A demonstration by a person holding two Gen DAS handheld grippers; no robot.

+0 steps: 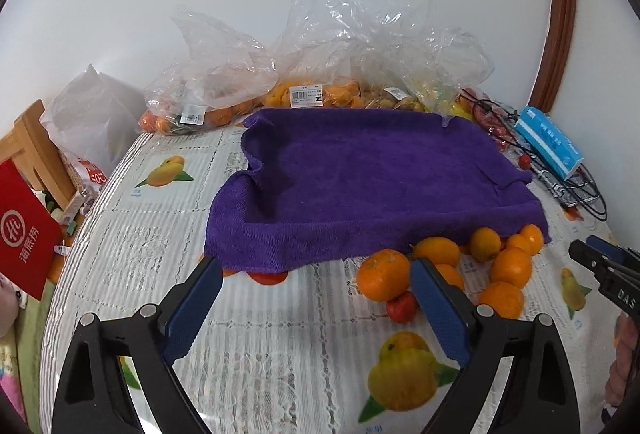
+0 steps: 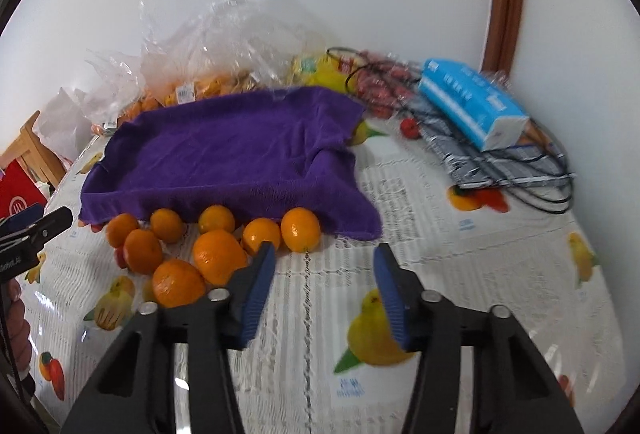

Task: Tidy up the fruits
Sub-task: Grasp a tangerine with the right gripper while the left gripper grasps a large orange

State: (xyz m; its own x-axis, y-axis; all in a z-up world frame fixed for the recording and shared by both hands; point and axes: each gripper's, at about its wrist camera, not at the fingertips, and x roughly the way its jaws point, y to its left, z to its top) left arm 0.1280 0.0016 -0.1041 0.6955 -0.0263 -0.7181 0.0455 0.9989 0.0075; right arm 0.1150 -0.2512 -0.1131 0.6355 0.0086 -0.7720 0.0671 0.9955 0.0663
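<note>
The left tongs (image 1: 316,298) hang over the bench (image 1: 260,346) with their 2 blue pads wide apart and nothing between them. The right tongs (image 2: 324,286) are wide apart too and hold nothing.

The oranges (image 1: 500,266) sit in a bunch on the bench, right at the front edge of the purple towel (image 1: 372,185). Some of them touch each other. In the left view the bunch is just past the right pad of the left tongs, and the nearest big orange (image 1: 383,280) is partly hidden behind that pad. A small red fruit (image 1: 402,306) lies on the bench by that orange. Another red fruit (image 1: 267,277) peeks out from under the towel's front edge, between the 2 pads but farther back.

In the right view the bunch is to the left of the right tongs. The left pad is right in front of a big orange (image 2: 219,257). The gap between the pads shows only the bench cloth with its printed fruit.

Behind the towel are clear bags (image 1: 332,73) with more fruit inside. A blue box (image 2: 472,101) lies at the far right on some black wire things (image 2: 520,169).
</note>
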